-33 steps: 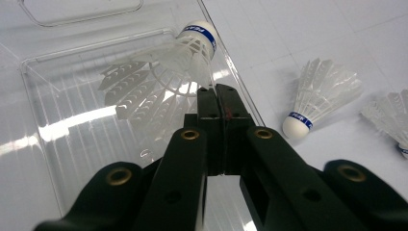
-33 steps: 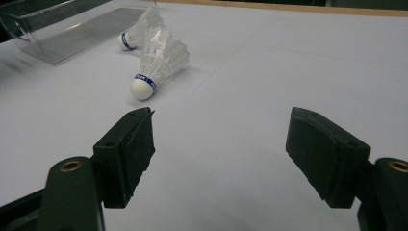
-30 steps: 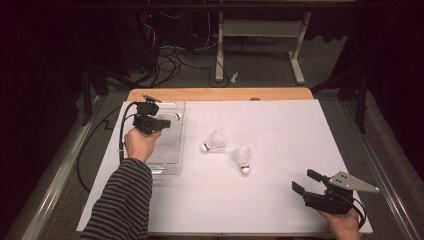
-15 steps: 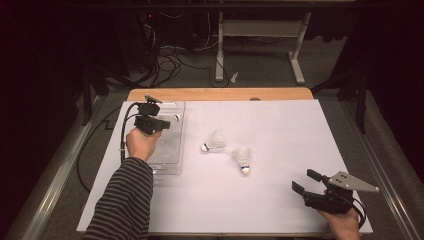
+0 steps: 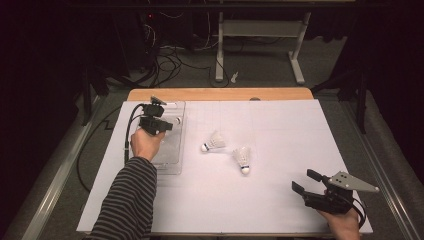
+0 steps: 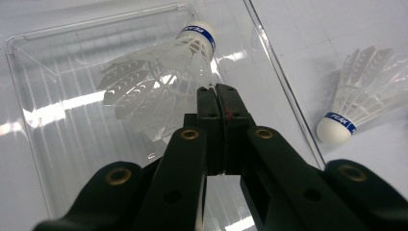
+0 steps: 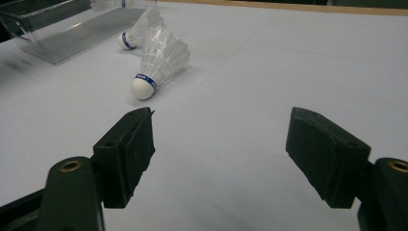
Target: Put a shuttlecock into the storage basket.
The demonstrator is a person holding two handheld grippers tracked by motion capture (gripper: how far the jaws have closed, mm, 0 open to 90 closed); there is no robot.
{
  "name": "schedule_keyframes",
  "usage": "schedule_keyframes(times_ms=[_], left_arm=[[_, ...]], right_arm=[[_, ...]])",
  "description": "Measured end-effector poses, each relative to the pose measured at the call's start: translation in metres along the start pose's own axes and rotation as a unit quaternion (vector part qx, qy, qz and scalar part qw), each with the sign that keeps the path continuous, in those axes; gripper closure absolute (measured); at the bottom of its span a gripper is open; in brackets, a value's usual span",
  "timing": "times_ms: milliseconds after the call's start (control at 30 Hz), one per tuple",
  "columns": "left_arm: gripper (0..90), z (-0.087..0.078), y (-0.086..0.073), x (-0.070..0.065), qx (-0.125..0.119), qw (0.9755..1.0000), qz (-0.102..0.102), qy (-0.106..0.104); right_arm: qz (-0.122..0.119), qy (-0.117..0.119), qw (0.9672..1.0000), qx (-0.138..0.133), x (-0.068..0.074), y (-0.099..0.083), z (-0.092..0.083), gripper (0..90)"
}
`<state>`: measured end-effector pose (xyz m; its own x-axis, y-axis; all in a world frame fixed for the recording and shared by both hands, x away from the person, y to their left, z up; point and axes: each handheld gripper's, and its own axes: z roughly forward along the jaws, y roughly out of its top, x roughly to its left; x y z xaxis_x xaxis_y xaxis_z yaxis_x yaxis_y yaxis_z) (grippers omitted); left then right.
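From above, the left gripper (image 5: pixel 167 125) hangs over the clear plastic tray (image 5: pixel 172 165), which sits at about nine o'clock on the white table sheet (image 5: pixel 280 145), held by a hand in a striped sleeve (image 5: pixel 127 200). In the left gripper view its two black jaws are pressed flat together with nothing between them, and just past their tips, toward twelve o'clock, a white shuttlecock (image 6: pixel 163 67) lies on its side inside the tray (image 6: pixel 53 144), its blue-banded cork end pointing to one o'clock. Outside the tray wall, at three o'clock in that view, a second shuttlecock (image 6: pixel 358 103) lies on the sheet. The high view shows that one (image 5: pixel 214 142) near the middle of the table, with a third shuttlecock (image 5: pixel 242 159) just beside it toward four o'clock, the two apart. The right gripper (image 5: pixel 305 182) rests at about five o'clock on the table, its jaws spread wide and empty; in its own view the nearest shuttlecock (image 7: pixel 156 65) lies at eleven o'clock, well ahead of the jaws.
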<state>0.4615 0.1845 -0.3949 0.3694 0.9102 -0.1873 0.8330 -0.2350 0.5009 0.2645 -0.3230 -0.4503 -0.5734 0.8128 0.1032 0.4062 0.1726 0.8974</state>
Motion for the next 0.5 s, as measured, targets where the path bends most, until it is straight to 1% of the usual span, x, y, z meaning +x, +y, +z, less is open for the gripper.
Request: schedule_keyframes(times_ms=[100,200,367,500], left_arm=[[89.3,0.0031,-0.0002,0.0000,0.005,1.0000,-0.002,0.001],[88.5,0.0046,-0.0004,-0.0011,0.010,0.9999,0.001,0.000],[84.4,0.0037,-0.0004,-0.0028,0.013,0.9999,0.005,-0.001],[78.9,0.0016,-0.0015,-0.0031,0.015,0.9999,0.006,-0.003]], right_arm=[[0.001,-0.001,1.0000,0.000,0.0001,0.0000,-0.0001,25.8],[0.000,0.000,1.0000,-0.001,0.0002,-0.0001,-0.0004,25.8],[0.000,0.000,1.0000,-0.001,0.0001,0.0000,-0.0002,25.8],[-0.001,0.000,1.0000,0.000,0.0004,0.0000,-0.0003,25.8]])
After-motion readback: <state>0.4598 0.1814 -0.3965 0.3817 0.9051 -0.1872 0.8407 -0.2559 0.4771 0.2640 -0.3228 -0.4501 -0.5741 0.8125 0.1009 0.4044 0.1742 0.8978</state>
